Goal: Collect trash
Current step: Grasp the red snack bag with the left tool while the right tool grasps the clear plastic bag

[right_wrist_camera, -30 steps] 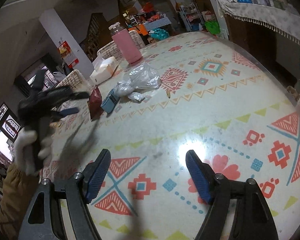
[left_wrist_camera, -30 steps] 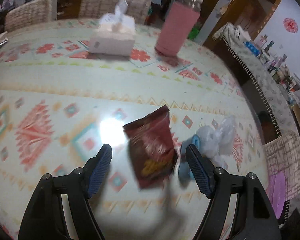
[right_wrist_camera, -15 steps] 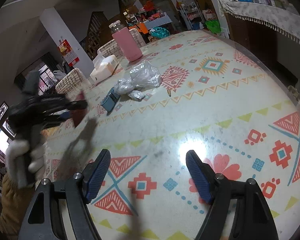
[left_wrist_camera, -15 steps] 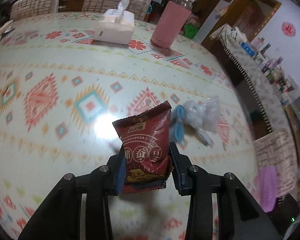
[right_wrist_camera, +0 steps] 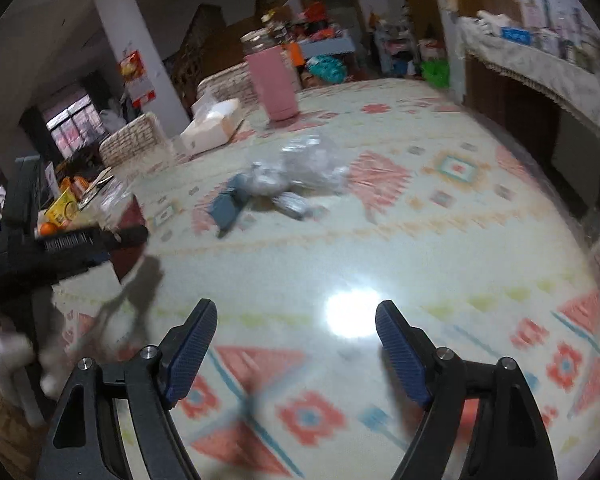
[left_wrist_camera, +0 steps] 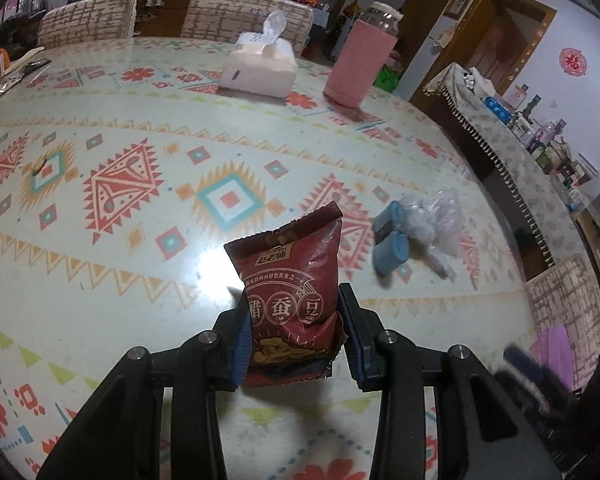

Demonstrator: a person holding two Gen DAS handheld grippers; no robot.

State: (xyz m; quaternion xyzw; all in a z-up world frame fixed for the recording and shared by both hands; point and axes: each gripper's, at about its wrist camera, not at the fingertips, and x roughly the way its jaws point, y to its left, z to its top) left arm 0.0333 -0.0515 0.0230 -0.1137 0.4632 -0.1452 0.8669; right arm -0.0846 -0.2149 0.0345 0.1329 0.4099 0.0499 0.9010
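Note:
My left gripper is shut on a dark red snack bag and holds it upright above the patterned table. A blue packet and crumpled clear plastic lie on the table to the right of it. In the right wrist view my right gripper is open and empty above the table. The blue packet and clear plastic lie beyond it. The left gripper with the red bag shows at the left.
A white tissue box and a pink bottle stand at the far side of the table. Woven chairs stand behind. Snack packs lie at the table's left end. A cloth-covered sideboard stands to the right.
My left gripper shut on the red snack bag and lifted it off the table, drawing back. The right gripper stayed open and shifted a little.

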